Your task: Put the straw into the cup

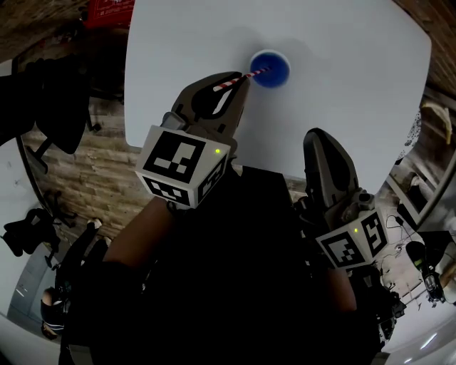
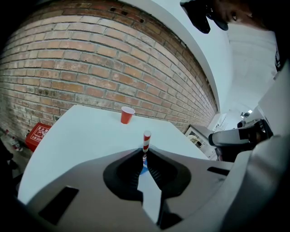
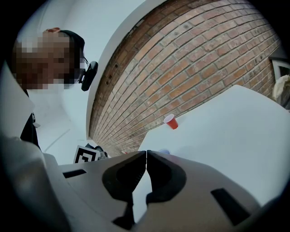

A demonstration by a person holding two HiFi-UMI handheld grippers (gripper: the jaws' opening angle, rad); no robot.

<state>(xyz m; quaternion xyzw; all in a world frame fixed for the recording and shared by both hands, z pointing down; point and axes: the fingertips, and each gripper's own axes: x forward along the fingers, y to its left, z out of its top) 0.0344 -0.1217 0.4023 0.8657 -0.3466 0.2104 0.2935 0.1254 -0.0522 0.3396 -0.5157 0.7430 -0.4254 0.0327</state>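
A blue cup point(image 1: 270, 69) stands upright on the white table point(image 1: 342, 64). My left gripper point(image 1: 240, 78) is shut on a red-and-white striped straw point(image 1: 246, 74), just left of the cup. In the head view the straw's far end reaches over the cup's mouth. In the left gripper view the straw point(image 2: 146, 144) sticks up from between the closed jaws of the left gripper point(image 2: 144, 155), with a sliver of the blue cup point(image 2: 144, 169) behind them. My right gripper point(image 1: 318, 135) is shut and holds nothing, back near the table's near edge. Its jaw tips point(image 3: 146, 154) meet.
A red cup point(image 2: 127, 114) stands far across the table near a brick wall point(image 2: 90, 68), also seen as the red cup point(image 3: 171, 121) in the right gripper view. A red box point(image 1: 110, 11) lies on the floor beyond the table's left corner.
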